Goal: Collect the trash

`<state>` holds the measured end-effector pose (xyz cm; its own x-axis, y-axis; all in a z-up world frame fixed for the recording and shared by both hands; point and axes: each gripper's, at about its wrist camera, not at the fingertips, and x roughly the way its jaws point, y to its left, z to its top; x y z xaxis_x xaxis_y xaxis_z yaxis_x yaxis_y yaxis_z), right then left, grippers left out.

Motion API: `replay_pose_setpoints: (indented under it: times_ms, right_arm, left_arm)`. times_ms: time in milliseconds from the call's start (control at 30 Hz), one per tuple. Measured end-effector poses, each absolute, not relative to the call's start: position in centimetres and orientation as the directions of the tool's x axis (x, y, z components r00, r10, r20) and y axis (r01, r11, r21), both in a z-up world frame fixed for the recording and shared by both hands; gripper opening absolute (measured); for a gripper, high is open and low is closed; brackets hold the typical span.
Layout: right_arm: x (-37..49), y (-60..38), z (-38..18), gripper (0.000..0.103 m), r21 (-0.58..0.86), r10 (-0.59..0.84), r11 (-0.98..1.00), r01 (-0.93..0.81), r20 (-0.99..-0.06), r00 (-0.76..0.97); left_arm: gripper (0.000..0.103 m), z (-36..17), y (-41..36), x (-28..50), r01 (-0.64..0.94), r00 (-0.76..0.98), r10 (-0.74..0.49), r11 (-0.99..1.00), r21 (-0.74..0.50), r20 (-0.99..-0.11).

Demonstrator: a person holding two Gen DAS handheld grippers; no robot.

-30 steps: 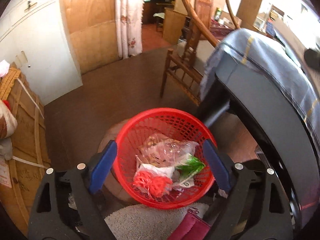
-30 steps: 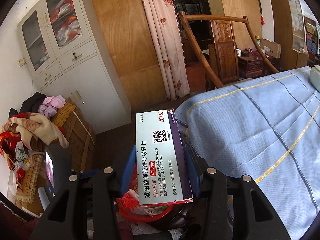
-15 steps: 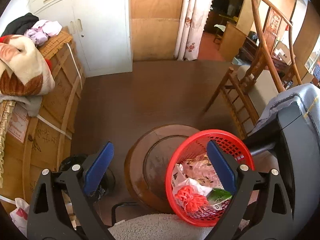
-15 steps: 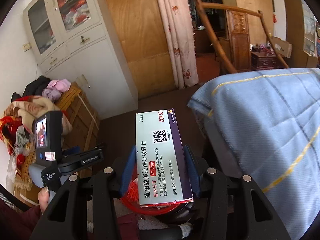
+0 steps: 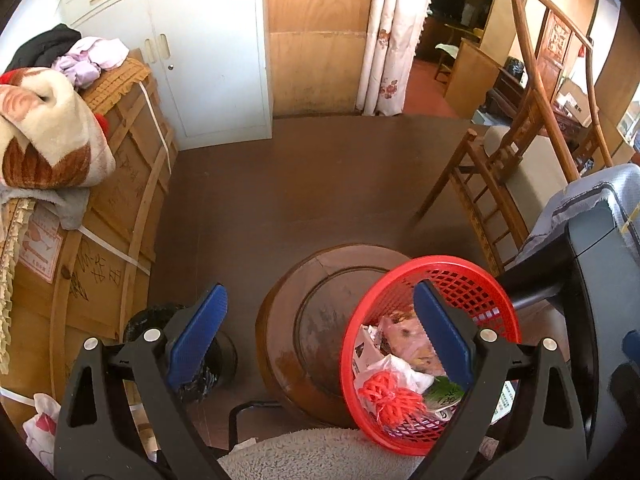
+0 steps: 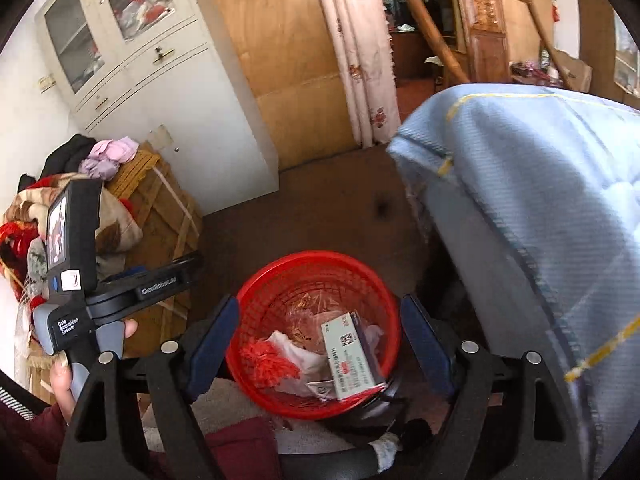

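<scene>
Right gripper (image 6: 318, 344) wide open, jaws just opened, holding nothing. Box (image 6: 350, 354) now down in the red basket (image 6: 280, 276), lower middle of the right view, right under the jaws, long side running from upper left to lower right. Left gripper (image 5: 318, 336) wide open too, empty, basket (image 5: 492, 280) at its right jaw.

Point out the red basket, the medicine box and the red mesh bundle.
red basket (image 6: 320, 258): right wrist view, far rim.
medicine box (image 6: 350, 356): right wrist view, printed top face.
red mesh bundle (image 5: 390, 398): left wrist view, middle of the bundle.
</scene>
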<state>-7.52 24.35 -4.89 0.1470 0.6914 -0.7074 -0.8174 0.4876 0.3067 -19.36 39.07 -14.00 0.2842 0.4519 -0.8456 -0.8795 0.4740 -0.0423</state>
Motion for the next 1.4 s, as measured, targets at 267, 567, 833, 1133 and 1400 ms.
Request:
replay_pose_setpoints:
  times_ms: [267, 567, 833, 1133, 1400]
  right_arm:
    - [-8.2, 22.0, -3.0, 0.084, 0.177, 0.666, 0.546, -0.819, -0.685, 0.296]
    - [-9.1, 16.6, -0.7, 0.095, 0.081, 0.682, 0.574, -0.815, -0.598, 0.421]
    - [-9.8, 15.2, -0.1, 0.097, 0.133, 0.73, 0.481, -0.866, -0.609, 0.312]
    - [-12.0, 15.5, -3.0, 0.097, 0.226, 0.639, 0.562, -0.795, -0.729, 0.244]
    - [-14.3, 16.2, -4.5, 0.097, 0.155, 0.546, 0.655, -0.74, -0.773, 0.321]
  left_arm:
    - [0.091, -14.1, 38.5, -18.9, -0.862, 0.292, 0.437, 0.506, -0.037, -0.851]
    - [0.091, -12.5, 35.8, -17.8, -0.819, 0.303, 0.447, 0.574, 0.01, -0.842]
    - [0.093, -8.7, 30.8, -20.2, -0.818, 0.195, 0.589, 0.539, 0.201, -0.784]
    - [0.095, -8.4, 27.8, -24.3, -0.815, 0.217, 0.633, 0.536, 0.218, -0.744]
    - [0.095, -9.9, 29.6, -23.9, -0.784, 0.303, 0.584, 0.602, 0.152, -0.753]
